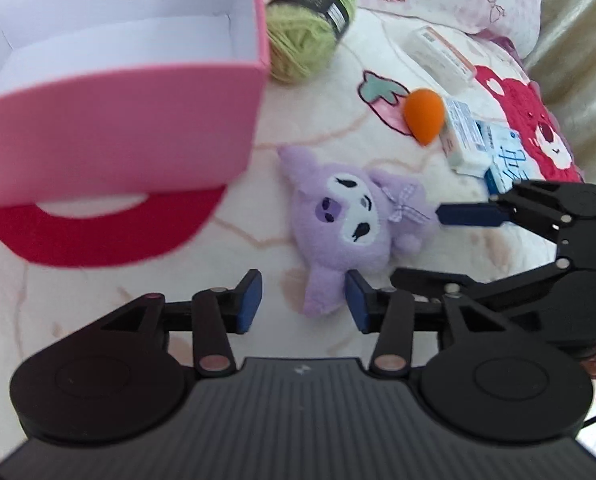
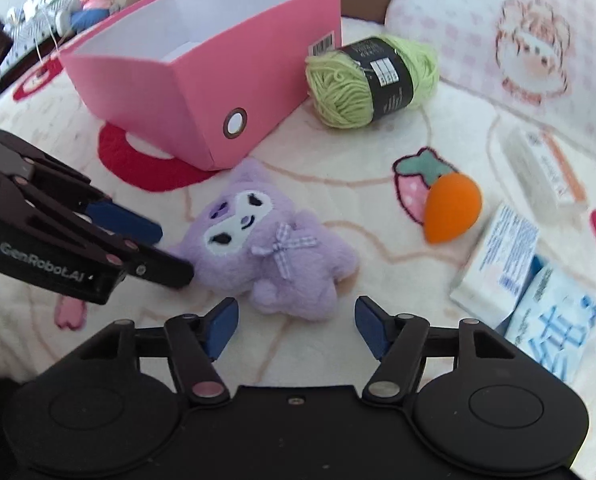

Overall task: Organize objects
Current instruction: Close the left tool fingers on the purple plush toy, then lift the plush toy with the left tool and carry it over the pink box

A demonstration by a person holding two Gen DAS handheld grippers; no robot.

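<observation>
Both grippers hover over the purple plush toy (image 2: 270, 256), which lies flat on the blanket (image 2: 378, 200) at about five o'clock from the empty pink box (image 2: 202, 80); the left gripper (image 1: 304, 302) and the right gripper (image 2: 296, 326) each stand partly open, holding nothing. The step in hand looks like picking up the toy; one gripper should probably close across its soft body rather than a thin ear; the lift must then clear the box wall before release.
</observation>
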